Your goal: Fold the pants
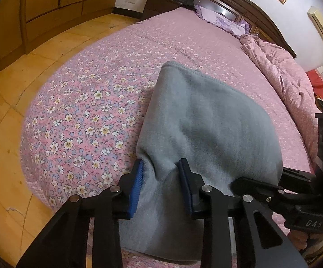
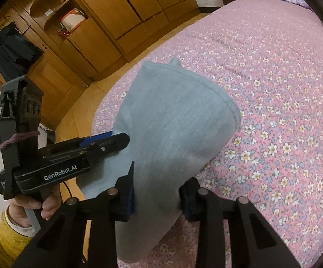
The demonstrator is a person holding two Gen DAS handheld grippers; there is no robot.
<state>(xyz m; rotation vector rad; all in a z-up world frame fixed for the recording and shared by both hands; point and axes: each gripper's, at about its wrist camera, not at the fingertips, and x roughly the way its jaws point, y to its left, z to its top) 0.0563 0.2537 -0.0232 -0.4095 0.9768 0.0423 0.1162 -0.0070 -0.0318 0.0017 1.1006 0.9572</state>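
The grey fleece pants (image 1: pixel 206 120) are folded into a thick bundle held up over the pink flowered bedspread (image 1: pixel 83 111). My left gripper (image 1: pixel 162 167) is shut on the bundle's near left edge, blue pads pinching the cloth. My right gripper (image 2: pixel 159 183) is shut on the near right part of the same pants (image 2: pixel 174 122). The right gripper shows in the left wrist view (image 1: pixel 246 184), closed on the bundle's right edge. The left gripper shows in the right wrist view (image 2: pixel 119 138), gripping the cloth at the left. The far hem hangs free above the bed.
The bed (image 2: pixel 273 67) stretches ahead, with a rumpled pink quilt (image 1: pixel 279 71) and pillows (image 1: pixel 224 17) by the wooden headboard. A wooden wardrobe (image 2: pixel 116 11) and tiled floor (image 1: pixel 9 111) lie left of the bed. A nightstand (image 1: pixel 161 4) holds dark items.
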